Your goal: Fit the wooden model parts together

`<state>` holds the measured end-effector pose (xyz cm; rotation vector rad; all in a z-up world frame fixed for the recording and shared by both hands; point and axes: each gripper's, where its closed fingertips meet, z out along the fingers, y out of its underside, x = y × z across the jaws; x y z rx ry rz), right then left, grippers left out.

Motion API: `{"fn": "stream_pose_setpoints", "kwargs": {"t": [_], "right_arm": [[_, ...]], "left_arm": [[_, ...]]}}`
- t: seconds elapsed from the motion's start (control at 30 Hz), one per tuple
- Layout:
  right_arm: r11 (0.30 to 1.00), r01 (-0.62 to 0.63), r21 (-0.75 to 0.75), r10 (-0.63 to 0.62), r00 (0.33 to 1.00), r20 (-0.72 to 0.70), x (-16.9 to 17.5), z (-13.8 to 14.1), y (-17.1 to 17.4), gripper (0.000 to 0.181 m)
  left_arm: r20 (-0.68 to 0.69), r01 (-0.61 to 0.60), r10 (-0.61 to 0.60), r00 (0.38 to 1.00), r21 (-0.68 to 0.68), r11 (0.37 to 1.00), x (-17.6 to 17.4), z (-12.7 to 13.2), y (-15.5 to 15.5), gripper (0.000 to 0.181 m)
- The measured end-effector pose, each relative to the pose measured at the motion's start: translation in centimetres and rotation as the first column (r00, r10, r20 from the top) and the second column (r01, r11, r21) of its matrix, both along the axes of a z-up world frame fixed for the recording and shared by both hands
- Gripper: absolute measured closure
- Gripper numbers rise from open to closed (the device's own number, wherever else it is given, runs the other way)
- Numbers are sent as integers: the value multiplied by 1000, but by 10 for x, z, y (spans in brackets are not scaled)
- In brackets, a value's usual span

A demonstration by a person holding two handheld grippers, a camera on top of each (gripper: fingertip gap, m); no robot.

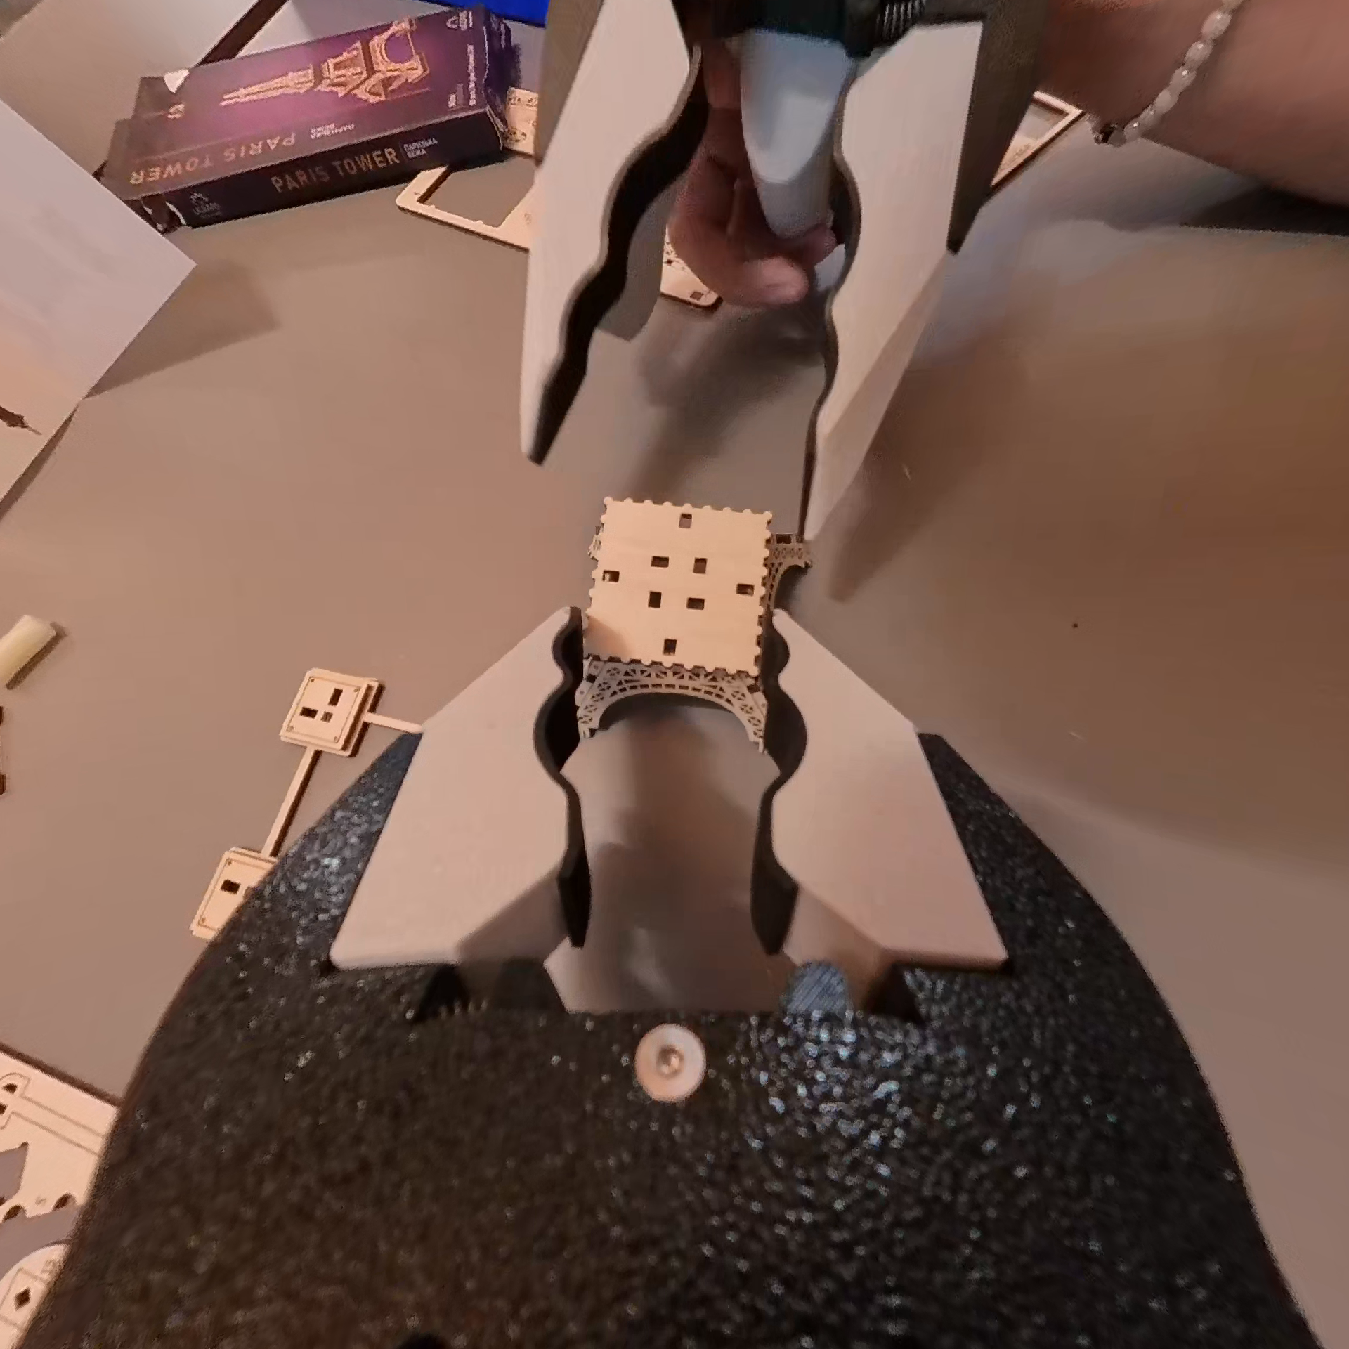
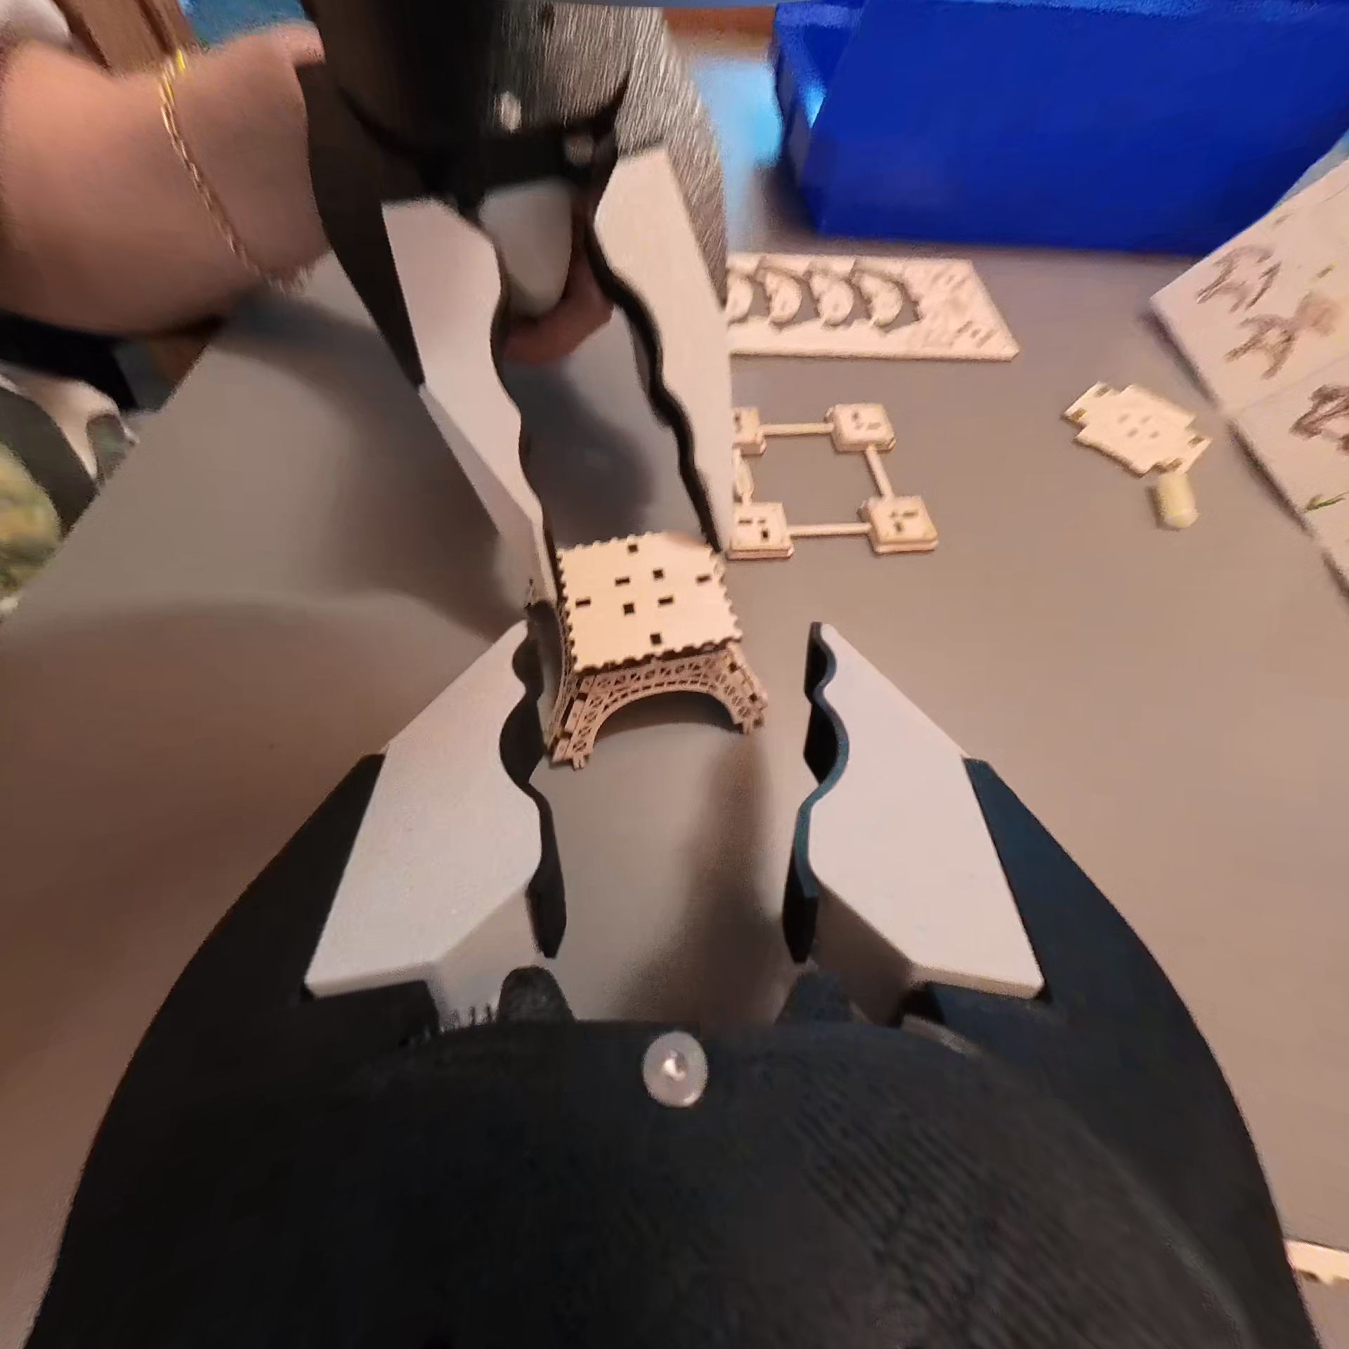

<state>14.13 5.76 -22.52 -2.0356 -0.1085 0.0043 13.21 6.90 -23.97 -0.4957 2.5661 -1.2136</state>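
The wooden tower base (image 1: 679, 598) stands on the grey table (image 1: 1095, 620). It is a square slotted plate on lattice arch legs. My left gripper (image 1: 675, 628) is shut on its near end, one finger against each side. My right gripper (image 1: 671, 489) faces it from the far side. In the right wrist view, the right gripper (image 2: 668, 642) is open around the tower base (image 2: 642, 606). Its left finger (image 2: 474, 766) lies next to an arch leg. Its right finger (image 2: 883, 766) stands apart. The left gripper (image 2: 631, 555) holds the far end.
A dark model box (image 1: 314, 131) and an instruction sheet (image 1: 66, 277) lie far left. A square wooden frame with foot pads (image 2: 832, 482), a parts sheet (image 2: 869, 314), a loose plate (image 2: 1135, 431), a cream peg (image 2: 1175, 504) and a blue bin (image 2: 1058, 109) are nearby. Less than 4 cm separates the two grippers' tips.
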Motion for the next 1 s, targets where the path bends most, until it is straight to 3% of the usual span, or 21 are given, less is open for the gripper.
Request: {"fn": "stream_pose_setpoints", "kwargs": {"t": [0.1,0.23,0.53,1.0], "right_arm": [[997,10,75,-13,999,41,3,12,5,117],[998,-20,54,14,993,120,-2,5,11,140],[996,-88,-12,89,987,134,-12,-5,13,181],[998,-56,-13,57,991,125,-9,-6,16,181]], "left_arm": [[-15,-11,11,1000,4,1000,0,0,0,135],[-23,-7,7,1000,14,1000,0,0,0,135],[-37,-5,6,999,21,1000,0,-1,0,135],[-22,-25,25,999,22,999,2,2,11,129]]}}
